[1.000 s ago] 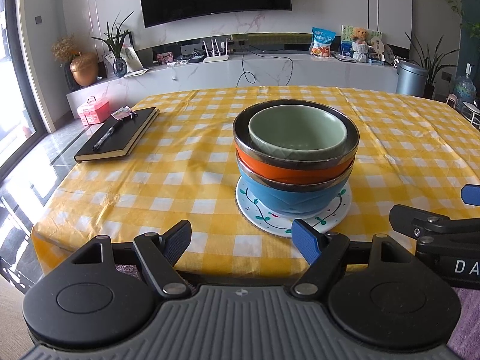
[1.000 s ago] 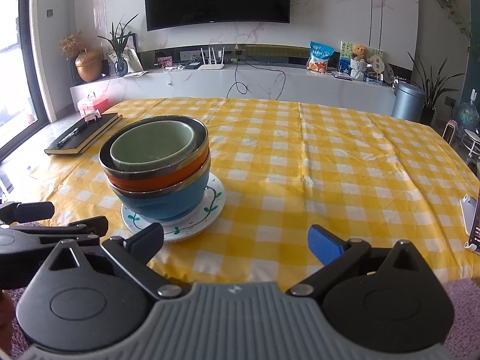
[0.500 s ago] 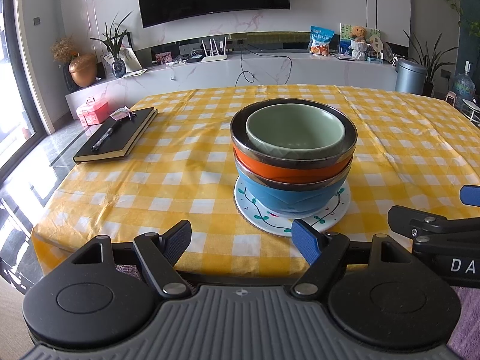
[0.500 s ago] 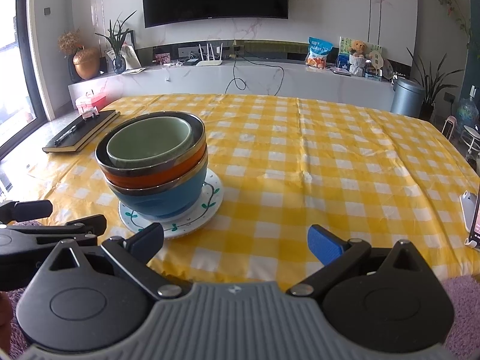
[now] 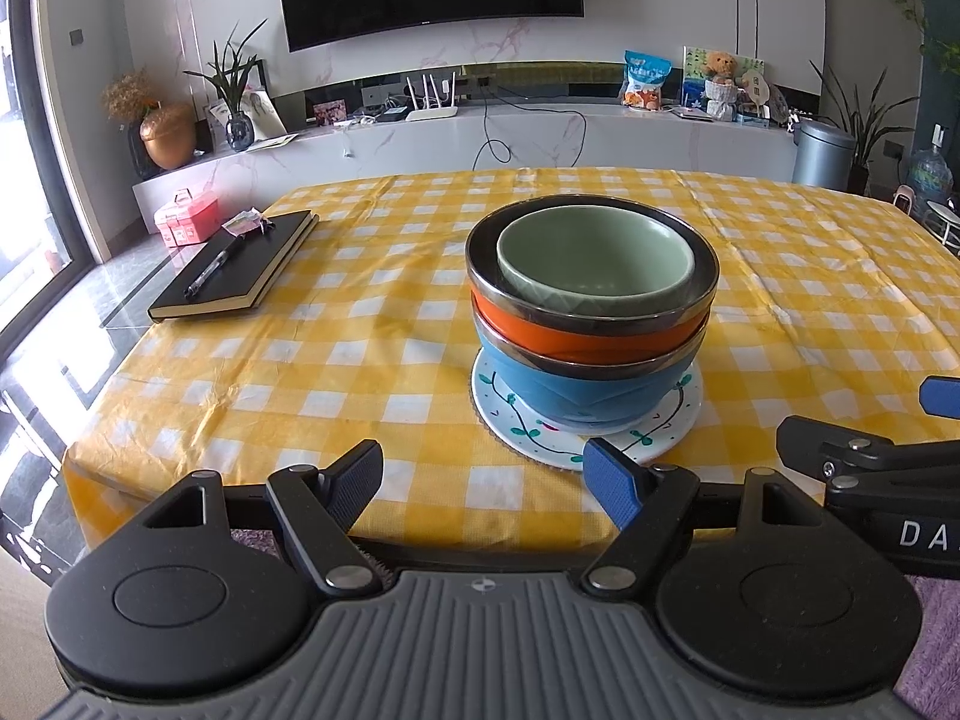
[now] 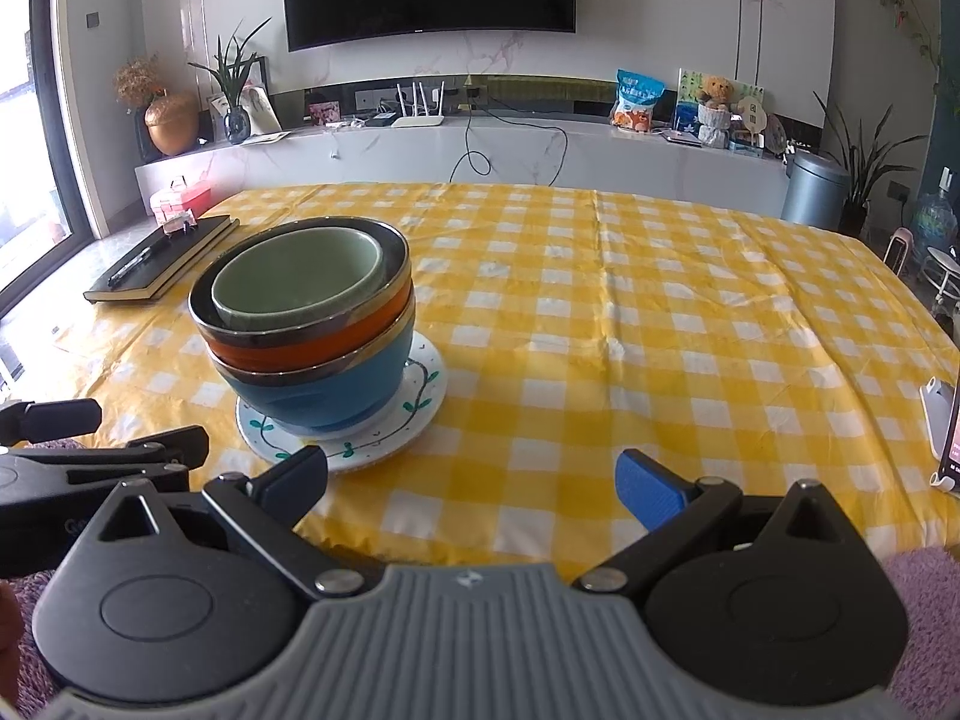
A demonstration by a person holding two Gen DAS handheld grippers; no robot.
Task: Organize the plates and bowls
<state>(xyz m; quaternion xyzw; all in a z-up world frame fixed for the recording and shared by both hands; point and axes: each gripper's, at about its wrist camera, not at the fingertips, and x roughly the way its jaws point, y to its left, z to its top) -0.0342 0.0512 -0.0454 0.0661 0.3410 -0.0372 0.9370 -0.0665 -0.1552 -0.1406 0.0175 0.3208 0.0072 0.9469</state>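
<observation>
Three nested bowls (image 5: 591,306) on plate (image 5: 528,426), just beyond open left gripper (image 5: 483,480).

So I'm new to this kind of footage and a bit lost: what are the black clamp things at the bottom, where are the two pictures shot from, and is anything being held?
No robot here: a person holds a two-finger gripper in each hand, and each carries a wide-angle camera looking along its fingers. One picture comes from the left gripper, the other from the right gripper; each also catches the other at its edge. Both stand open and hold nothing.

On the yellow checked tablecloth stands a stack: a white plate with a vine pattern, on it a blue bowl, an orange bowl, and a green bowl nested on top. Further left lies a black notebook with a pen on it.
</observation>
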